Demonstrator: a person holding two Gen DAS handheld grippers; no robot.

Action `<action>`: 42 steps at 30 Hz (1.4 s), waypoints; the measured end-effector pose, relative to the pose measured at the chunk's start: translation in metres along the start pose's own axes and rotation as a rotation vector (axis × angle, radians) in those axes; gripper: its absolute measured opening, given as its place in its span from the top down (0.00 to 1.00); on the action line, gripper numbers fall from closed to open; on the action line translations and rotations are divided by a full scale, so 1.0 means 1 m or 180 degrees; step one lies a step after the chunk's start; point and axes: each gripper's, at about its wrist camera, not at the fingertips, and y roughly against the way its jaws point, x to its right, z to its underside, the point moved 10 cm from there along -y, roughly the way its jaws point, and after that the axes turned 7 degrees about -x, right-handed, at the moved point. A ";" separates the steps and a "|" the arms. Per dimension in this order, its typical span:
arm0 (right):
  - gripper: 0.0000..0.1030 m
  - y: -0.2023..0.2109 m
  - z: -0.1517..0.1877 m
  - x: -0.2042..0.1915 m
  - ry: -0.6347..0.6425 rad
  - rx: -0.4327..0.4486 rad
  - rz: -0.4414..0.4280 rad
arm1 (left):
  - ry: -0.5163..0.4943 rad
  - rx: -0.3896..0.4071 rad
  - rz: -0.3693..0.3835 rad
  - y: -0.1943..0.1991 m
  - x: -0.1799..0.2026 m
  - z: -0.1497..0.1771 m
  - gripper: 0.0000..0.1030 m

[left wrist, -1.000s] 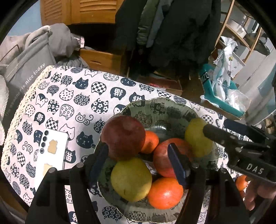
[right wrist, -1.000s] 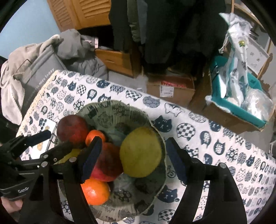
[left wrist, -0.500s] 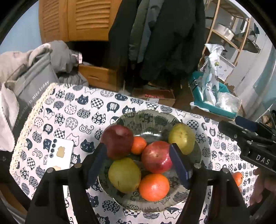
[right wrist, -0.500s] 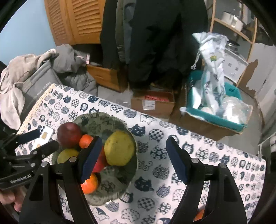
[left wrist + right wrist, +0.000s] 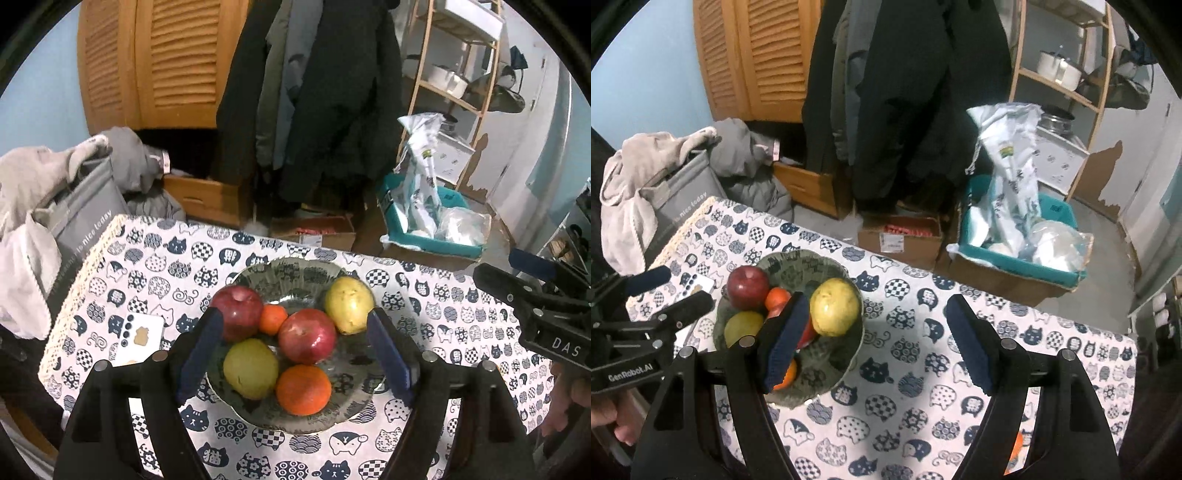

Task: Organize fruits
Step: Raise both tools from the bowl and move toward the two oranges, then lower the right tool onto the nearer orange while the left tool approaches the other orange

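A patterned bowl (image 5: 295, 264) on the cat-print tablecloth holds two red apples (image 5: 307, 340), two yellow-green pears (image 5: 349, 304) and two oranges (image 5: 303, 389). My left gripper (image 5: 293, 317) hovers above the bowl with its jaws opening and nothing touching the blue pads. My right gripper (image 5: 877, 314) hangs open over bare cloth just right of the bowl (image 5: 790, 395), its left finger covering part of an apple. The nearest pear (image 5: 834, 306) sits at the bowl's right edge. Another orange (image 5: 1015, 446) lies on the cloth at the lower right, half hidden by a finger.
A white phone (image 5: 138, 338) lies on the cloth left of the bowl. A grey bag with clothes (image 5: 74, 206) stands past the table's left edge. Cardboard boxes (image 5: 901, 240) and a teal bin (image 5: 1015, 254) sit on the floor beyond the far edge.
Both grippers have risen and drawn back from the bowl, so the fruit looks smaller. The left jaws have spread wider. All the fruit stays in the bowl.
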 end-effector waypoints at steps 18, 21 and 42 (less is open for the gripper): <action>0.22 0.091 0.036 0.058 -0.0263 0.0421 0.0185 | -0.0374 0.0388 0.0157 0.065 0.066 0.001 0.10; 0.22 0.099 0.048 0.073 -0.0340 0.0434 0.0229 | -0.0448 0.0379 0.0202 0.066 0.082 0.004 0.10; 0.22 0.079 0.141 0.171 -0.0881 -0.0020 0.0540 | -0.0902 -0.0080 0.0392 0.009 0.178 0.050 0.09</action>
